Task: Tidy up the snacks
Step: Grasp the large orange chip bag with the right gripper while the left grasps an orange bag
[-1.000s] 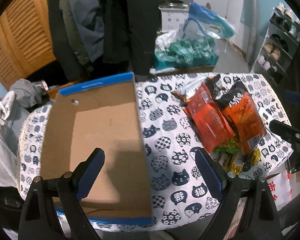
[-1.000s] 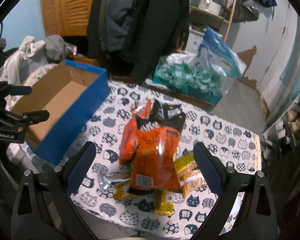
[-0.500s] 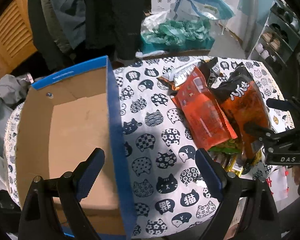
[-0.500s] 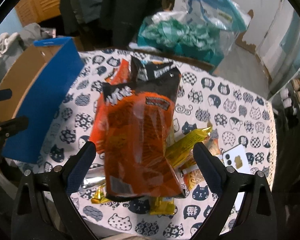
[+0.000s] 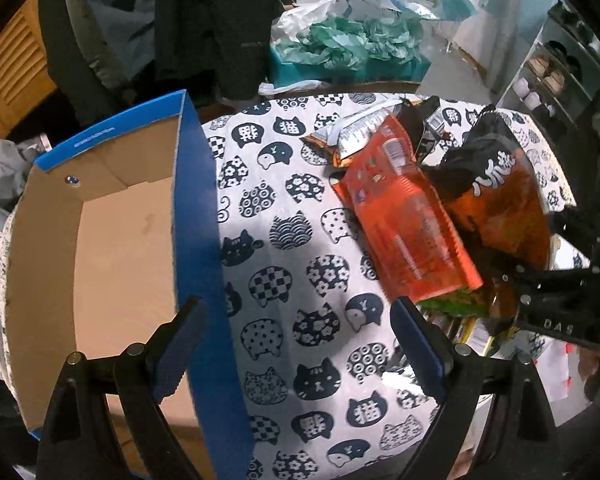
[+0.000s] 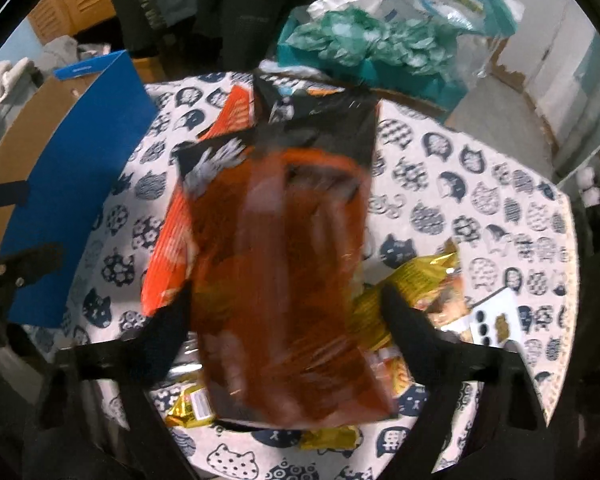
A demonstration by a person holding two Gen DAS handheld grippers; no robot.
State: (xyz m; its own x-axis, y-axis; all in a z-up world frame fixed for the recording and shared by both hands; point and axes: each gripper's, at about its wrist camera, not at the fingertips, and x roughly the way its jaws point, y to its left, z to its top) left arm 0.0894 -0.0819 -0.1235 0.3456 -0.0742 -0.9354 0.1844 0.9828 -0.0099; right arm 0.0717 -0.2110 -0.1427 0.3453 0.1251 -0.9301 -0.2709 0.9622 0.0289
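Evidently the step in hand was the first pick: the right gripper (image 6: 286, 312) had just been closing its jaws around the large orange snack bag (image 6: 284, 280), which lay between its fingers (image 6: 400, 320) on top of the snack pile. The left pad seemed to meet the bag's edge, but that view was blurred, and whether both pads truly pressed on it could not be told.

The left gripper (image 5: 300, 344) had its fingers wide apart with nothing between them but the cat-print tablecloth (image 5: 300, 240) — its left finger (image 5: 180, 344) hung over the near wall of the blue cardboard box (image 5: 196, 240), whose brown floor lay bare beyond that finger. A second red-orange packet (image 5: 404, 224) lay ahead of its right finger, partly under the big bag.

The next move, by judgement, called for a firm pinch on the slippery, crinkly bag, then a lift clear of the yellow packets (image 6: 412, 280) beneath it — they could drag along — and a carry across to the open box.
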